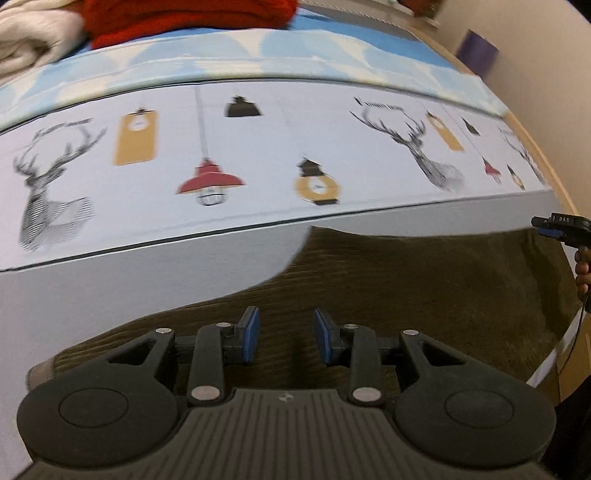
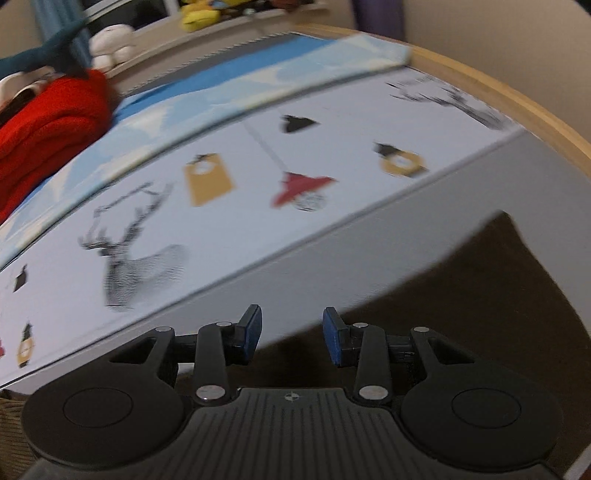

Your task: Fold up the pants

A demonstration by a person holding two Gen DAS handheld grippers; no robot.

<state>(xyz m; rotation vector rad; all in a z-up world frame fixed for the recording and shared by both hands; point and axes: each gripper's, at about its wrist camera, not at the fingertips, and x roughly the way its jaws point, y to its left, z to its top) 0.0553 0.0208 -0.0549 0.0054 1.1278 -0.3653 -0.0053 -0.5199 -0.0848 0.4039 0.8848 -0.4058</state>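
Note:
Dark olive-brown corduroy pants point(image 1: 406, 280) lie flat on the near part of the table. In the left wrist view my left gripper point(image 1: 285, 338) is open and empty, just above the pants near their left part. My right gripper point(image 1: 554, 226) shows at the far right edge of that view, over the pants' right end. In the right wrist view the pants point(image 2: 461, 302) fill the lower right, and my right gripper point(image 2: 292, 338) is open and empty above their upper edge. Both views are motion-blurred.
A white cloth point(image 1: 258, 155) printed with deer heads and lamps covers the table, with a blue patterned cloth point(image 1: 295, 48) behind it. A red folded garment point(image 2: 48, 122) and a cream one point(image 1: 33, 33) lie at the back. The wooden table rim point(image 2: 517, 99) curves on the right.

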